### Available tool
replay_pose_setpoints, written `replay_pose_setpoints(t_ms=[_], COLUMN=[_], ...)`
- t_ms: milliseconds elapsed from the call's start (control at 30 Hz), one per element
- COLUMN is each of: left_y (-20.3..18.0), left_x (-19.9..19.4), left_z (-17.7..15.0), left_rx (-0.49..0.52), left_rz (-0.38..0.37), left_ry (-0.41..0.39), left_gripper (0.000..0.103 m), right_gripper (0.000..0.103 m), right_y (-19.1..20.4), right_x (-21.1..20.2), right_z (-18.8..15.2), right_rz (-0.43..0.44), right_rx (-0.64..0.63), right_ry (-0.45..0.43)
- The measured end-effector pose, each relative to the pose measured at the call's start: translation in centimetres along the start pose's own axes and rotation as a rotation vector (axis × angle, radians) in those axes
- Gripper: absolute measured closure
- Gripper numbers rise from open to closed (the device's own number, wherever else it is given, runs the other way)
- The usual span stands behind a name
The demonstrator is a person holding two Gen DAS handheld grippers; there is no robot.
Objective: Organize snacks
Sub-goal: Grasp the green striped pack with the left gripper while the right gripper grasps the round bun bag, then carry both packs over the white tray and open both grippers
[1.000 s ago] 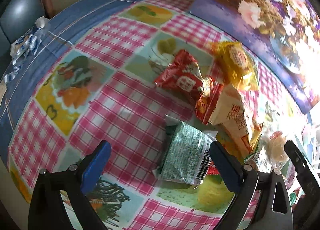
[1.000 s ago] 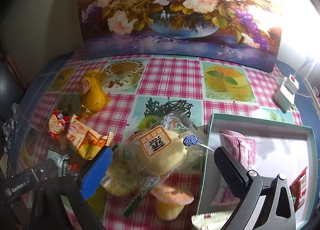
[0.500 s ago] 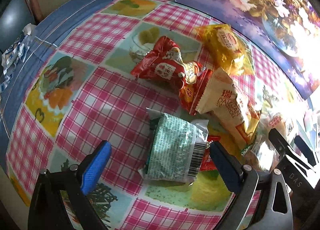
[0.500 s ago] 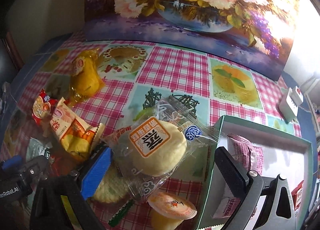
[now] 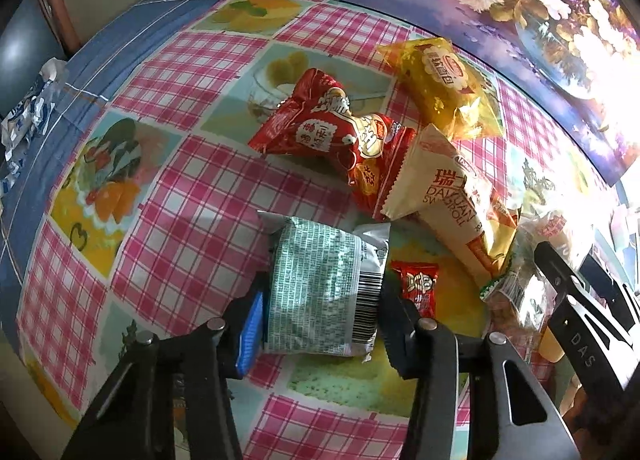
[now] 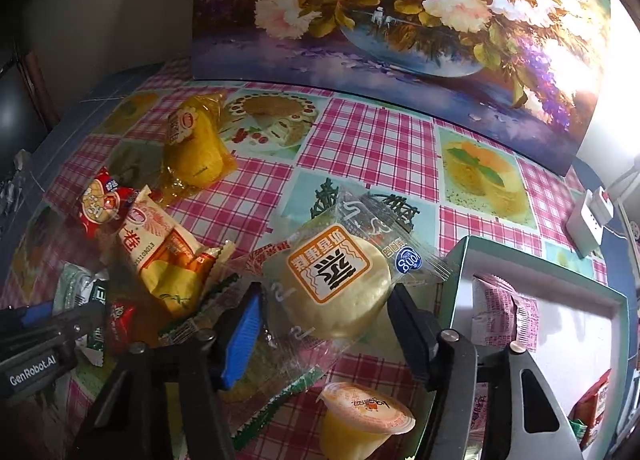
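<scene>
Left claw (image 5: 320, 316) is closing its jaws around the green-and-white packet (image 5: 324, 284), the blue pad and the black pad pressing its two sides as the packet is lying on the checked cloth of the bench (image 5: 192, 196). Right claw (image 6: 324, 324) has likewise just been closing and is now squeezing the clear-wrapped round bun (image 6: 336, 284) with the orange label between its pads. Just in front of that claw an orange jelly cup (image 6: 360, 420) is standing on the cloth. Beside the bun, toward the right-hand edge of the bench, the green-rimmed tray (image 6: 532, 264) is holding a pink packet (image 6: 500, 308) and a red packet at its near corner. A small red candy (image 5: 416, 284) is lying just beside the green packet. Farther out, the cream swiss-roll packet (image 5: 448, 196) is overlapping a red packet (image 5: 320, 128), and beyond them the yellow cake packet (image 5: 436, 84) is resting near the flower painting (image 6: 400, 12) propped along the far edge. A white adapter (image 6: 588, 220) is sitting near the far right corner.
</scene>
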State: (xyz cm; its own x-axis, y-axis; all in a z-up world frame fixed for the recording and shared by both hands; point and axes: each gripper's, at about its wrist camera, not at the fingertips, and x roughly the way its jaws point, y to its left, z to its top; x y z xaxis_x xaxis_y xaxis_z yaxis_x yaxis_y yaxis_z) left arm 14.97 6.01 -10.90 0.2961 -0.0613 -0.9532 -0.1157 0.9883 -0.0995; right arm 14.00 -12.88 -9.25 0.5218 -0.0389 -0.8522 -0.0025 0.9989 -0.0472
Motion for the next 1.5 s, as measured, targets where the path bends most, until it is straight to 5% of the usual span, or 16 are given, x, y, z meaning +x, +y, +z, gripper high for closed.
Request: replay_pose_setpoints(t_ms=[700, 1267, 1500], left_y=[1.7, -3.5, -6.6], left_x=[-5.3, -9.2, -9.4], left_z=[0.2, -0.9, -2.2], left_rx=[-0.029, 0.125, 0.191], left_rz=[-0.022, 0.019, -0.044], left_ry=[-0.137, -0.254, -0.254], left_gripper=[0.051, 0.051, 0.051], right_gripper=[0.046, 0.046, 0.046], right_y=[-0.9, -5.4, -7.8], right_x=[-5.3, -10.5, -10.7], right_z=[-0.9, -3.8, -4.3], right_rz=[0.051, 0.026, -0.05], right_rx=[0.073, 0.354, 0.399], right_ry=[-0.038, -0.052, -0.037])
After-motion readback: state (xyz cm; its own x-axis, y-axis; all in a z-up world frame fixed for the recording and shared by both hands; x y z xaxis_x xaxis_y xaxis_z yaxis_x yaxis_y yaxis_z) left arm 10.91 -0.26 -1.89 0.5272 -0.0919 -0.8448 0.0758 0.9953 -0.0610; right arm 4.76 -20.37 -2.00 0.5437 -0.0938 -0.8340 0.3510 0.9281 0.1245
